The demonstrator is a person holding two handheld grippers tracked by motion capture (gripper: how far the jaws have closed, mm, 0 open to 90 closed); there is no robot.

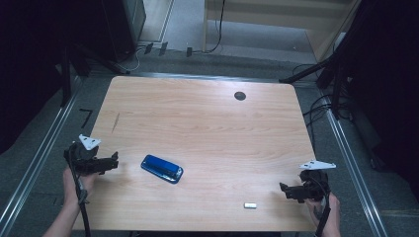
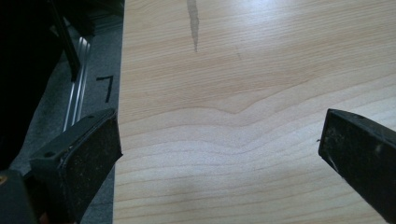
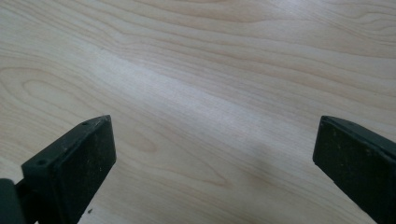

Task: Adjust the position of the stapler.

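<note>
High view: blue case (image 1: 162,169) between (nearer left gripper (image 1: 114,162)) grippers; untouched.

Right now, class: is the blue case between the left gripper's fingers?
No. The blue case lies on the table, apart from the open left gripper.

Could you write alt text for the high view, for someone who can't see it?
Two hands hold open grippers, left and right, at a wooden table. A blue case lies near the left one, a small white piece near the right.
</note>
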